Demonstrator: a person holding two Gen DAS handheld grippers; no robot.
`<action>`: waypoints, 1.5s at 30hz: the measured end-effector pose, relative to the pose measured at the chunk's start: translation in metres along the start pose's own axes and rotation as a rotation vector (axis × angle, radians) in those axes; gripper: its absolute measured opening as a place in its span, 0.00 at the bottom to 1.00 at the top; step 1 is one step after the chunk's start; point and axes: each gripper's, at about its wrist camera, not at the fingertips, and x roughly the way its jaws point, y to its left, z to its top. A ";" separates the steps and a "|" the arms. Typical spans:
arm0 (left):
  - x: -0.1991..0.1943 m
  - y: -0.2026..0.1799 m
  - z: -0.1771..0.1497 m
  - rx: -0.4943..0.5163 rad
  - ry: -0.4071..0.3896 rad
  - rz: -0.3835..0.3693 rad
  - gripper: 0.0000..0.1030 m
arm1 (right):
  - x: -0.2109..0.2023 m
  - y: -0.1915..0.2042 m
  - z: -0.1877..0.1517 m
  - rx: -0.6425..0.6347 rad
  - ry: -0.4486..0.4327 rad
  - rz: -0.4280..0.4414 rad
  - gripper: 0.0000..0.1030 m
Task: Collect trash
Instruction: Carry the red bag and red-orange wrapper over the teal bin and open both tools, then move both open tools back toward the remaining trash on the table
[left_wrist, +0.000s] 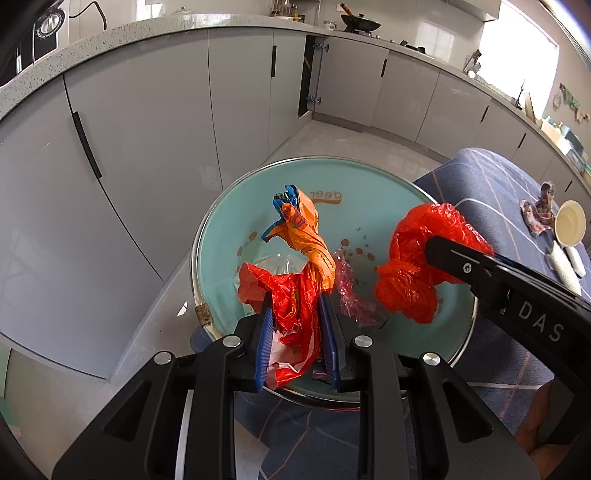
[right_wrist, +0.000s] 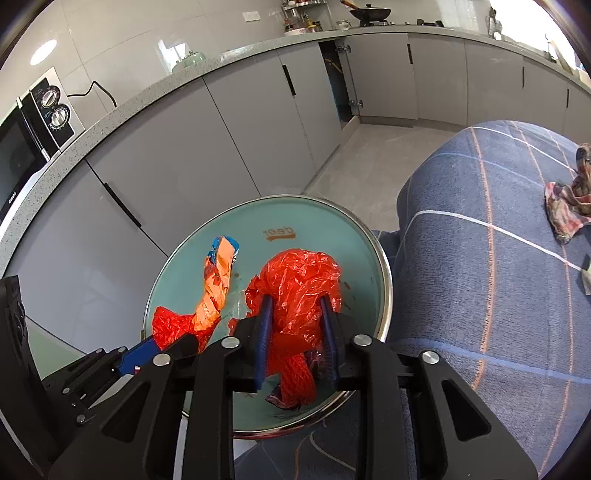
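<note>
Left wrist view: the left gripper (left_wrist: 297, 325) is clenched on a twisted orange-and-blue plastic wrapper bundled with red film (left_wrist: 295, 258), pinched between its 2 blue pads (left_wrist: 265, 343) and held above the round pale-teal glass tabletop with a chrome rim (left_wrist: 369, 206). To its right, the right gripper (left_wrist: 439, 254) reaches in with a crumpled red plastic bag (left_wrist: 410, 273) bunched around its tip, also over the glass. A scrap of pink cellophane (left_wrist: 351, 288) lies on the glass between the 2 bundles. Beyond the glass, a blue plaid cloth surface (left_wrist: 495, 184) carries a small white round cup (left_wrist: 570, 223).

Right wrist view: the right gripper (right_wrist: 295, 332) grasps the crumpled red plastic bag (right_wrist: 303, 280) between its blue pads (right_wrist: 264, 332); the left gripper (right_wrist: 147, 349) and its wrapper (right_wrist: 218, 280) sit to the left. Grey cabinet doors (right_wrist: 184, 147) stand behind.
</note>
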 end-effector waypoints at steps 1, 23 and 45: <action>0.001 0.000 0.000 -0.002 0.004 0.004 0.24 | 0.001 0.001 0.001 0.000 0.003 0.005 0.31; -0.025 -0.017 0.001 0.020 -0.067 0.135 0.81 | -0.072 -0.023 -0.007 0.021 -0.198 -0.044 0.66; -0.049 -0.102 -0.005 0.144 -0.080 0.044 0.90 | -0.137 -0.127 -0.044 0.206 -0.233 -0.156 0.72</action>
